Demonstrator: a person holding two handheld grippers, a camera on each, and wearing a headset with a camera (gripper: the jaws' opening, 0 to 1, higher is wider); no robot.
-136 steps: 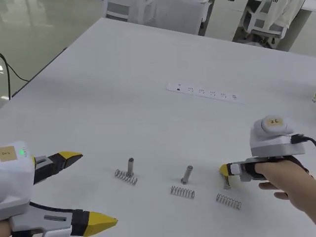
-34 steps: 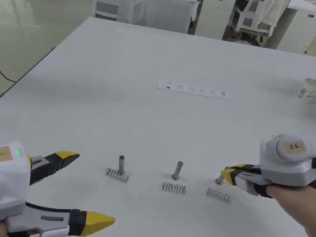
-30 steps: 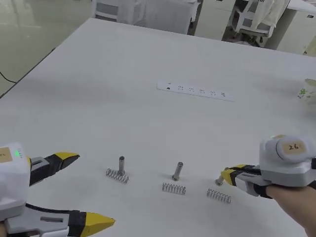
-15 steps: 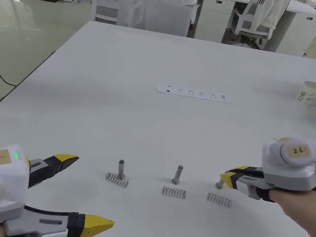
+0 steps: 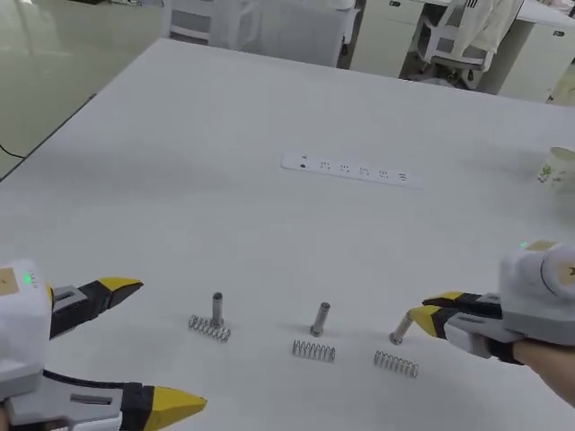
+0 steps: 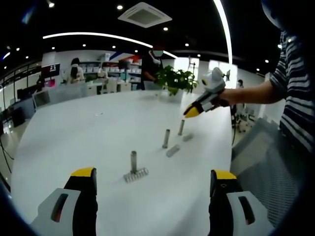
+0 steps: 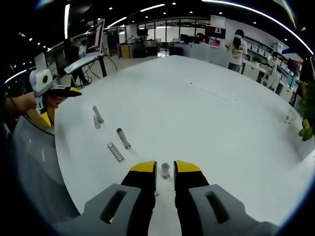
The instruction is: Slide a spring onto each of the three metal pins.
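Three short metal pins stand in a row near the table's front: left pin, middle pin, right pin. A loose spring lies in front of each. My right gripper is level with the right pin's top, jaws a narrow gap apart. In the right gripper view that pin sits in the gap of the gripper with table showing on both sides. My left gripper hangs wide open at the front left, holding nothing; its own view faces the left pin.
A white power strip lies mid-table. A paper cup stands at the far right. The table's left edge runs diagonally, and office chairs stand beyond the far edge. People stand in the room behind.
My right gripper, which covered the right pin 4.5 s ago, has drawn back to the right, so the pin shows at its tips. Pins, springs and left gripper have stayed put.
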